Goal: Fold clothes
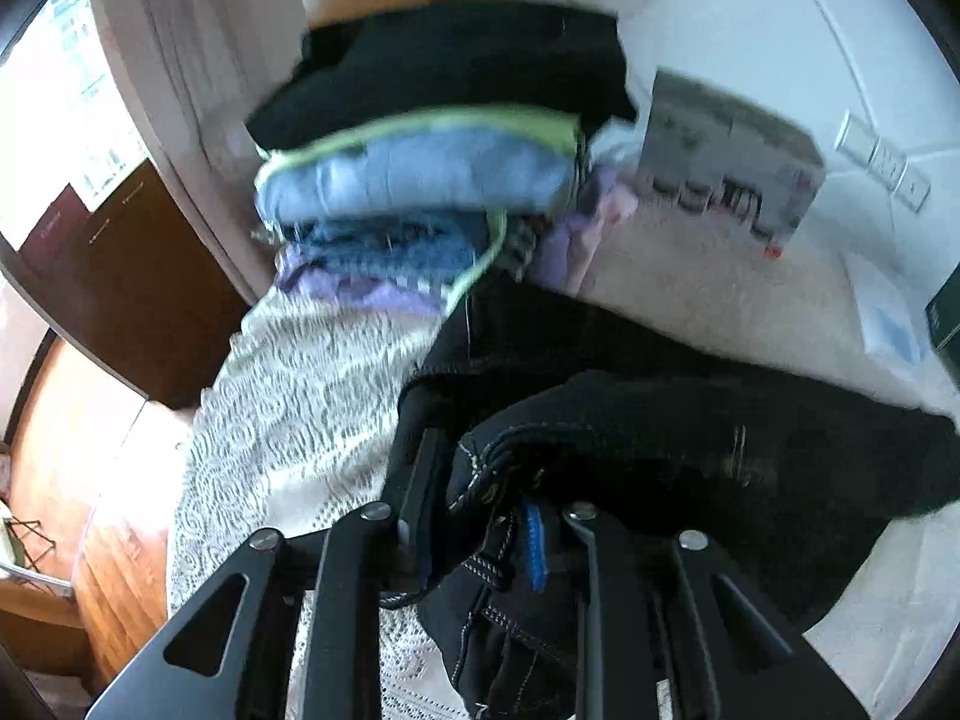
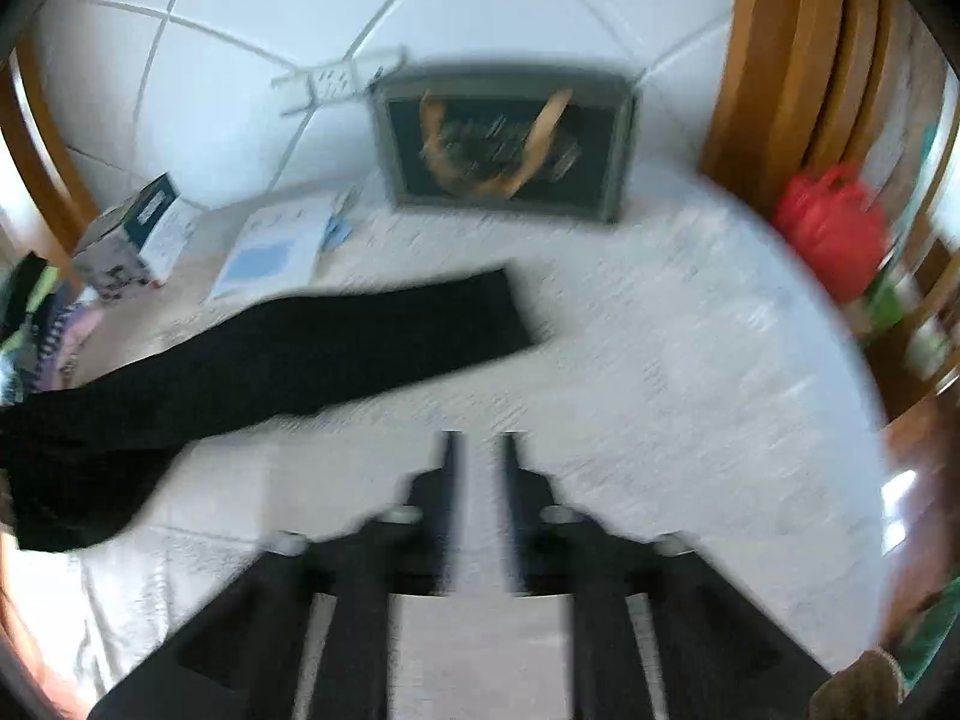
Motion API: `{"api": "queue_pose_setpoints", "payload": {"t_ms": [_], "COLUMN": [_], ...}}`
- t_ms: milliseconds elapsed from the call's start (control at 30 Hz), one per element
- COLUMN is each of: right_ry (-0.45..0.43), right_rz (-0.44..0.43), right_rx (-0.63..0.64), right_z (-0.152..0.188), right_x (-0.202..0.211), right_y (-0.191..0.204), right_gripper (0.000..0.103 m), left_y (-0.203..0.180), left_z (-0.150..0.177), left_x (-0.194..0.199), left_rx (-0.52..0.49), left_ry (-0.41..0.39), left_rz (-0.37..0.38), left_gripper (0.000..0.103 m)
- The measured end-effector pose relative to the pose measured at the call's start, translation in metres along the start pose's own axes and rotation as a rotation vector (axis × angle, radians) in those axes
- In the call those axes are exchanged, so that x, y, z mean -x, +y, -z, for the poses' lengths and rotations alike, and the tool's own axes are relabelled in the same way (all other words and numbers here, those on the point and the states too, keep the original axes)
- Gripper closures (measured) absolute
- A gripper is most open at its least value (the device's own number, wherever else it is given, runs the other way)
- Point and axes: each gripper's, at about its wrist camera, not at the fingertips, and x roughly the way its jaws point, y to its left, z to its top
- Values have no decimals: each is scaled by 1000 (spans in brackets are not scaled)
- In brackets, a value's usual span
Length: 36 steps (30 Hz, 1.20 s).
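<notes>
While black trousers [image 1: 630, 432] are lying stretched across a white lace-covered table [image 1: 288, 420], the left gripper [image 1: 486, 480] is pinching their stitched waistband end, bunched between its fingers. Seen from the right wrist view, the trouser leg [image 2: 336, 330] is reaching out flat toward the table's middle. The right gripper [image 2: 480, 450] is hovering just above bare cloth beside the trousers, its fingers parted only narrowly and gripping nothing. Judging by this, the folding of this garment is just starting; the next move likely calls for the free gripper to take hold of the trousers so the two can fold them over. Behind them, a stack of folded clothes [image 1: 420, 180] is sitting near a grey box [image 1: 726, 162]. Both views are blurring with motion, and the waistband is hiding the left fingertips.
</notes>
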Motion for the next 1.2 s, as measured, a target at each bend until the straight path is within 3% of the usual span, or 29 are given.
{"api": "queue_pose_setpoints", "payload": {"t_ms": [33,167,233,333,567,667,767,800,833,900,967,1033,1067,1100,1133,1167,1200], "right_ry": [28,109,124,139,182,204,224,231,244,269,289,291,291,290,288,281,273], "right_rz": [-40,-137,-157,-174,-193,-185,-175,-172,-172,-177,-185,-178,-183,-200,-214,-215,-215], "right_rx": [-17,-34,-19,-27,-37,-13,3,7,4,-1,5,11,2,-17,-36,-46,-55], "right_z": [7,27,25,18,1,1,-2,-4,-6,-10,-16,-26,-32,-38,-45,-50,-56], "right_x": [-16,-65,-78,-91,-114,-119,-128,-132,-138,-150,-162,-174,-180,-186,-192,-197,-201], "right_y": [7,53,67,75,92,95,98,99,99,100,103,106,106,106,106,106,106], "right_gripper": [47,48,48,47,45,44,38,36,36,35,36,46,46,46,46,51,76], "left_y": [-1,-19,-33,-68,-194,-233,-255,-257,-258,-259,-261,-261,-262,-262,-263,-263,-264], "left_z": [4,13,11,7,35,41,32,26,18,-2,-16,-21,-22,-23,-20,-15,-10], "left_x": [0,46,68,85,9,-18,-36,-39,-42,-49,-54,-53,-52,-50,-48,-46,-44], "left_rx": [-11,-125,-174,-248,-502,-555,-581,-576,-556,-497,-477,-479,-479,-479,-489,-508,-527], "left_ry": [12,-63,-105,-142,-7,26,-14,-30,-33,-26,-45,-26,-14,-3,7,15,24], "left_rz": [9,58,99,190,305,317,259,264,279,299,299,325,342,359,376,394,411], "left_gripper": [48,36,25,25,25,25,26,36,68,99,99,99,98,90,72,62,50]}}
